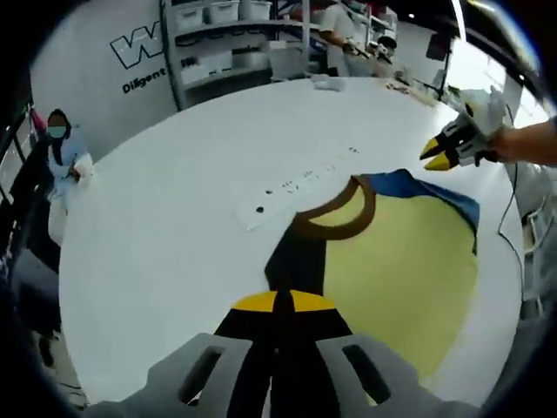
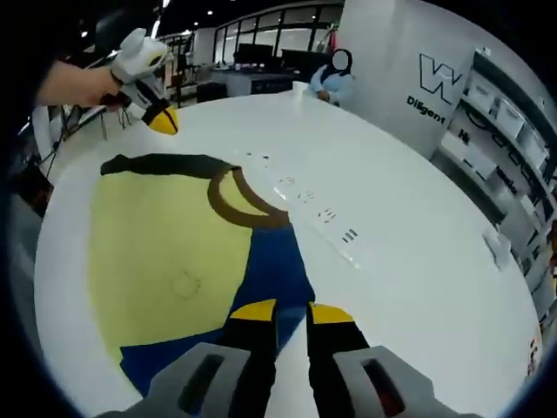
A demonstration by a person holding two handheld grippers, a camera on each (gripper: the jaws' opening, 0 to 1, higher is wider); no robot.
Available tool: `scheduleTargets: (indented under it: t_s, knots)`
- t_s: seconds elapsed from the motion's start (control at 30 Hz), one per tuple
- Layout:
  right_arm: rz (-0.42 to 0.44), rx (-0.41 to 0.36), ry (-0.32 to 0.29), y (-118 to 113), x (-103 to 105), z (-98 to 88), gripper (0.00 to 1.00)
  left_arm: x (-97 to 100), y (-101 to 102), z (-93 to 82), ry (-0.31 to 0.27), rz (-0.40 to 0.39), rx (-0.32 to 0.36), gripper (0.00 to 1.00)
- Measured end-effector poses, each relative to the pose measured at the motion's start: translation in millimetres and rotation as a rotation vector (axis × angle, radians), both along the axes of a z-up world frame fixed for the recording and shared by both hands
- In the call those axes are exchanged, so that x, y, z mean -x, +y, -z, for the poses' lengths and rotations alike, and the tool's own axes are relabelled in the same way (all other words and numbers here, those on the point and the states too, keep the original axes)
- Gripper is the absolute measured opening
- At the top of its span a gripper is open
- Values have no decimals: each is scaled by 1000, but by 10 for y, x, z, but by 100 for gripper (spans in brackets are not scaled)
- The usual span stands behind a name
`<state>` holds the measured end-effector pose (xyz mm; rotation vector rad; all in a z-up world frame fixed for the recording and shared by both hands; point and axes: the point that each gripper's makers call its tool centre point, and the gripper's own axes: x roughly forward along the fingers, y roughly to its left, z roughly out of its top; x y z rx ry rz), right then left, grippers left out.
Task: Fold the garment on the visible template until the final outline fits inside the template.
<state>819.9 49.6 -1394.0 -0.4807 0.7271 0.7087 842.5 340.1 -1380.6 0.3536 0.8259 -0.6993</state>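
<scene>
Both claws are near the garment [image 1: 396, 279], one at each shoulder. In the left gripper view the left claw [image 1: 280, 305] has its yellow tips pressed together over the black sleeve [image 1: 296, 261], so I judge it shut on that sleeve, although the cloth between the tips is not clearly seen. In the right gripper view the right claw [image 2: 285, 313] stands narrow, with a small gap between the tips, above the blue sleeve [image 2: 270, 274]; whether it touches the cloth I cannot tell.

The garment, a yellow shirt with a brown collar [image 2: 239, 202], lies flat on the white tabletop [image 1: 174, 218]. Beside the collar there is a pale strip with dark marks [image 2: 318, 213] (perhaps part of the template, but I cannot be sure).

The fold seems to be only at its beginning. Several things could go wrong from here:

- If only one claw holds its sleeve, the lift becomes uneven and the shirt twists.
- If the left claw pinches one layer only, the under layer stays behind and wrinkles.
- A fast pull may drag the whole shirt across the smooth tabletop, away from the strip.
</scene>
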Motion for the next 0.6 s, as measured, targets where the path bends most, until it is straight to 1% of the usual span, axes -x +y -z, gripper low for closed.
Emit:
scheduleTargets:
  t_s: [0.03, 0.07, 0.13, 0.2, 0.23, 0.3, 0.37, 0.43, 0.5, 0.53, 0.6]
  knots:
    - [-16, -3, -11, 12, 18, -13, 6, 60, -7, 3, -1, 19, -4, 7]
    - [-29, -18, -7, 28, 75, -19, 5, 143, -14, 4, -4, 40, -3, 7]
    - [-36, -20, -8, 34, 132, -21, 6, 289, -13, 10, -7, 67, 3, 8]
    - [-65, -35, -14, 64, 240, -34, 5, 454, -26, 10, -13, 99, 16, 8]
    - [-75, -42, -13, 74, 308, -44, 5, 525, -22, 18, -16, 114, 12, 9]
    - [-113, -24, -33, 82, 392, -60, 4, 656, -11, 37, -29, 160, -3, 9]
    - [-147, -45, -41, 124, 562, -99, 4, 849, 1, 40, -40, 201, 3, 10]
    - [-169, -47, -41, 125, 699, -113, 3, 995, 7, 23, -56, 235, 19, 10]
    - [-191, -61, -48, 146, 812, -139, 3, 1097, 38, 25, -56, 249, 21, 10]
    - [-205, -60, -49, 154, 904, -147, 3, 1166, 44, 8, -63, 258, 36, 11]
    - [-223, -72, -59, 173, 1035, -167, 3, 1275, 63, 3, -71, 282, 43, 11]
